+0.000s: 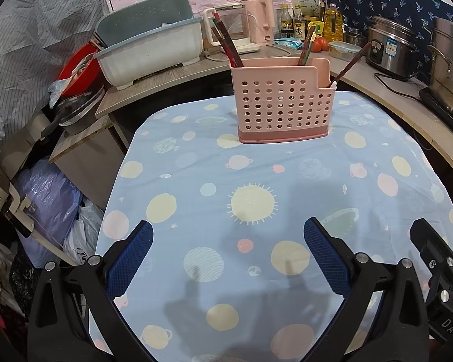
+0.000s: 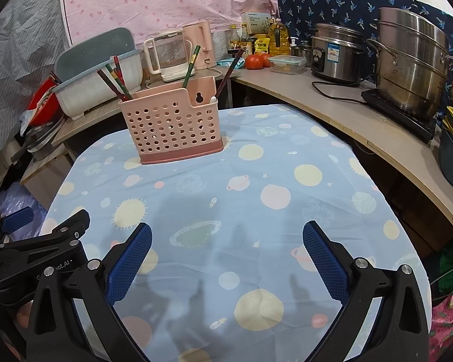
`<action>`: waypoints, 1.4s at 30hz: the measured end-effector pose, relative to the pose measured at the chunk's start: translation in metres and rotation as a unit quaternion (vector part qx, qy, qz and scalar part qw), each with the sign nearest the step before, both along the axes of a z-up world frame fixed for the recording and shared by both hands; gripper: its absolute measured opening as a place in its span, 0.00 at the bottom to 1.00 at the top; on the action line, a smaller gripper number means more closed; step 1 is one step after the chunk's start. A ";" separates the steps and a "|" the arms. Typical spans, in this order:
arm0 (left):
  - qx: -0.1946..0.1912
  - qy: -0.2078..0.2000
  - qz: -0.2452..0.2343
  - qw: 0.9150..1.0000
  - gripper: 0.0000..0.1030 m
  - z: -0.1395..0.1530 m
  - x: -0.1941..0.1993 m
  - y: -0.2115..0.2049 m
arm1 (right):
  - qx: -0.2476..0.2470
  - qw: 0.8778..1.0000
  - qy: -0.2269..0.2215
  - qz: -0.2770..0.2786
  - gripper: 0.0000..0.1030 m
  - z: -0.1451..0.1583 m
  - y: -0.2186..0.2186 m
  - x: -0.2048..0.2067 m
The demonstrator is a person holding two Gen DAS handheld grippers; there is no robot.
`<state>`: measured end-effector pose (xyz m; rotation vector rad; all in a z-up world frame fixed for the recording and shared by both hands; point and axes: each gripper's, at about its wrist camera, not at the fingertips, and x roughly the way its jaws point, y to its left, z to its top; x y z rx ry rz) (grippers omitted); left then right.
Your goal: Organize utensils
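On the planet-print blue tablecloth (image 2: 256, 181) stands one perforated pink plastic utensil caddy (image 2: 173, 128), holding roughly five dark lacquered chopsticks (image 2: 117, 83) and a white handle tip. Nothing loose lies nearer than the caddy. Left gripper (image 1: 228, 250) and right gripper (image 2: 226, 253): jaws wide apart, nothing held. Sorting looks finished; next, probably regrouping chopsticks by compartment.

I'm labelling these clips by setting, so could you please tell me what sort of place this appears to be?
Most likely a home kitchen: a rice cooker and stacked steel pots stand on the counter, with a bottle of cooking oil behind, and a pink utensil caddy holding chopsticks on the cloth-covered table.
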<state>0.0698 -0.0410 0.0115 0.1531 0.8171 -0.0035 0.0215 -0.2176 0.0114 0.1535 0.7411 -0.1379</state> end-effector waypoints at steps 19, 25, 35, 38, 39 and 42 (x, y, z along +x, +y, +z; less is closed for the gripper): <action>0.005 0.003 0.001 1.000 0.92 -0.002 0.000 0.000 | -0.002 1.000 0.000 0.000 0.94 0.001 0.002 0.000; 0.004 0.000 0.002 1.000 0.92 0.001 0.000 -0.001 | -0.007 1.000 -0.006 -0.001 0.94 0.005 0.002 0.001; 0.004 -0.004 0.009 1.000 0.93 0.007 0.004 0.001 | -0.007 1.000 -0.010 -0.002 0.94 0.008 0.001 0.003; 0.001 -0.006 0.009 1.000 0.93 0.009 0.005 0.003 | -0.009 1.000 -0.010 -0.001 0.94 0.010 0.002 0.004; 0.002 -0.007 0.007 1.000 0.93 0.009 0.005 0.003 | -0.009 1.000 -0.011 -0.002 0.94 0.011 0.002 0.005; 0.000 -0.009 0.006 1.000 0.93 0.011 0.006 0.002 | -0.011 1.000 -0.013 -0.001 0.94 0.013 0.005 0.007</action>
